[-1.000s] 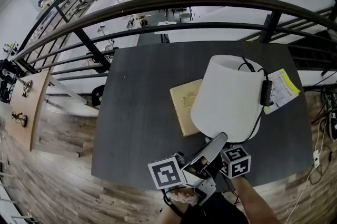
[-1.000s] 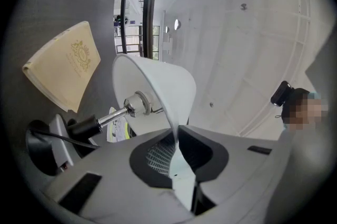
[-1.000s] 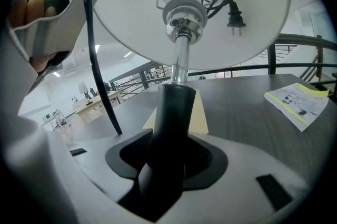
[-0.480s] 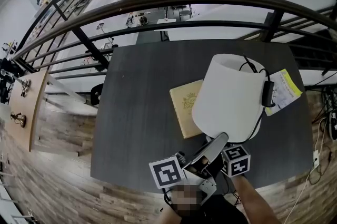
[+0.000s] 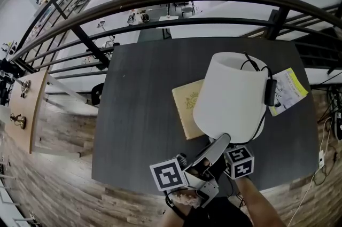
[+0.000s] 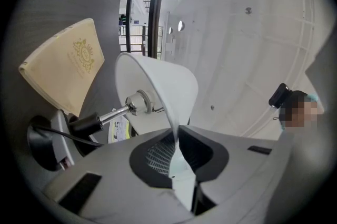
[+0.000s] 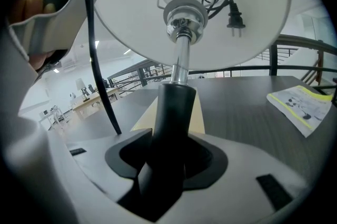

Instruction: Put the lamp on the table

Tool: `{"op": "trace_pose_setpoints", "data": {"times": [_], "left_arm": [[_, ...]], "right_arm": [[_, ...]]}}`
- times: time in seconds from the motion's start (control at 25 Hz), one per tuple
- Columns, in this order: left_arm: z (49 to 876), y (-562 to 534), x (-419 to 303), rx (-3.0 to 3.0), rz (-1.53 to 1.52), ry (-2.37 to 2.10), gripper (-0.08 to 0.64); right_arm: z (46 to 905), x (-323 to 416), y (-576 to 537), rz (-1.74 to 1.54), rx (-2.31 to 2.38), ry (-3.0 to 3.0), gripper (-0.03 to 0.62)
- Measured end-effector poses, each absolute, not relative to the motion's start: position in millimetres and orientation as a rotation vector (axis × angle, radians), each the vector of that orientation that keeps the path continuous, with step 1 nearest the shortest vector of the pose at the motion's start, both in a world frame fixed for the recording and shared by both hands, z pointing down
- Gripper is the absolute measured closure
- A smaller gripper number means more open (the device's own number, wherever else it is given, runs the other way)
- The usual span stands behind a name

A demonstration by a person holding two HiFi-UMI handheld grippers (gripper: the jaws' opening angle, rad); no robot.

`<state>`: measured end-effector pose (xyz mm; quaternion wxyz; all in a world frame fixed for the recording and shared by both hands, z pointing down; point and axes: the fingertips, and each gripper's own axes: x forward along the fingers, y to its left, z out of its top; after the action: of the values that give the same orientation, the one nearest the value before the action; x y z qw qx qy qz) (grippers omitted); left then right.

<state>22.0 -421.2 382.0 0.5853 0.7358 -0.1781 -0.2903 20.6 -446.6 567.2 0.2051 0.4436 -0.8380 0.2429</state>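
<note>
The dark desk (image 5: 144, 114) is bounded on its far side by a curved metal railing (image 5: 160, 4), beyond which a lower hall is seen. Its left and near edges drop to a wooden floor (image 5: 53, 167). The left half of the desk is bare. On the right half a cream book (image 5: 187, 108) is laid near the middle, and a yellow-edged leaflet (image 5: 288, 89) is laid close to the right edge.

The lamp (image 5: 232, 95) is held over the right half of the desk, between the book and the leaflet and nearer the front edge. Its white shade (image 6: 158, 86) is tilted, so that part of the book is covered in the head view. The lamp's black base (image 6: 42, 141) is seen low, by the desk surface; whether it is set down cannot be told. A black cord is draped over the shade, and its plug (image 7: 234, 20) is tucked inside.

The left gripper (image 5: 223, 139) is raised slightly and rolled onto its side, and its jaws are clenched on the near rim of the shade, which is pinched thin between the pads. The left hand (image 5: 184, 199) is seen just past the near edge.

The right gripper (image 7: 166, 149) is pointed downward under the shade. Its jaws have just been opening a little; the lamp's black stem (image 7: 171, 112) is grasped between them, with the pads against it.
</note>
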Motion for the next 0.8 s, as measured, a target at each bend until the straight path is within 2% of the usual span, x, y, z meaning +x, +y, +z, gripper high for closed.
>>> {"op": "trace_pose_setpoints", "data": {"times": [0.36, 0.52, 0.8], "left_arm": [[382.5, -413.4, 22.2, 1.713, -0.69, -0.403, 0.502], [382.3, -411.4, 22.4, 1.719, -0.7, -0.406, 0.502], [383.4, -402.6, 25.5, 1.726, -0.695, -0.402, 0.502]], "right_arm": [[565.8, 21.4, -441.6, 0.632, 1.245, -2.344, 0.39], [561.9, 23.6, -436.1, 0.584, 1.25, -2.348, 0.357], [557.6, 37.5, -419.6, 0.619, 1.311, -2.349, 0.356]]}}
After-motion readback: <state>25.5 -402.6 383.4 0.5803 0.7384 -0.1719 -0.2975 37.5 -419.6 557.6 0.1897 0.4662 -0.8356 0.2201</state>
